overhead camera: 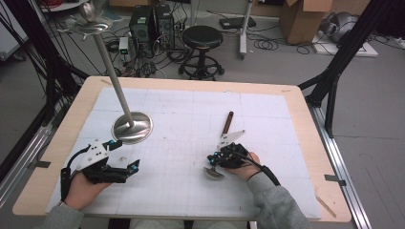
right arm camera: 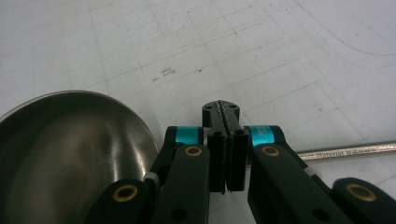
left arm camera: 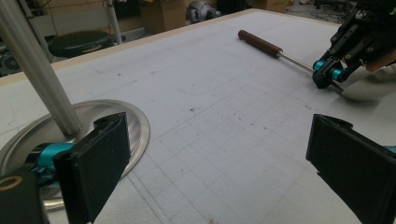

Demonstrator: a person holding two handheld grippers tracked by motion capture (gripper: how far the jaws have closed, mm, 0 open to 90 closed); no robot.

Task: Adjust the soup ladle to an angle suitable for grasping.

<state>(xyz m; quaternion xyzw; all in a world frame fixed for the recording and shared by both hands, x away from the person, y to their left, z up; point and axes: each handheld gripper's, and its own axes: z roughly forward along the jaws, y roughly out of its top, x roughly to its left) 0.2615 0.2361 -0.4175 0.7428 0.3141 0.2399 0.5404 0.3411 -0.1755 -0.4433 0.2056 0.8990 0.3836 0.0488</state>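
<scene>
**Ladle gripped at the shaft, lying on the bench**

The ladle (overhead camera: pixel 224 143) lies flat on the white gridded mat (overhead camera: pixel 191 124), right of the middle. It has a shallow, polished steel bowl (right arm camera: pixel 70 149) nearest the person, a thin steel shaft (right arm camera: pixel 345 151) with small lettering along it, and a dark brown wooden handle (left arm camera: pixel 259 43) pointing away toward the far edge. The bowl holds nothing; its inside shows only dull reflections.

The right tongs (right arm camera: pixel 226 140) are clenched, pads pressed together over the shaft just beside the bowl; in the right gripper view the shaft runs out to one side of them and the bowl sits on the other. From the pictures the metal appears pinched between the pads.

Well apart to the left, the left tongs (overhead camera: pixel 131 168) stand released, with nothing between them. Just beyond them a round steel base plate (overhead camera: pixel 132 127) rests on the mat, carrying a tall slanted metal pole (overhead camera: pixel 112 76) topped by a small dish (overhead camera: pixel 88 26). The wooden bench (overhead camera: pixel 305 124) frames the mat.
</scene>
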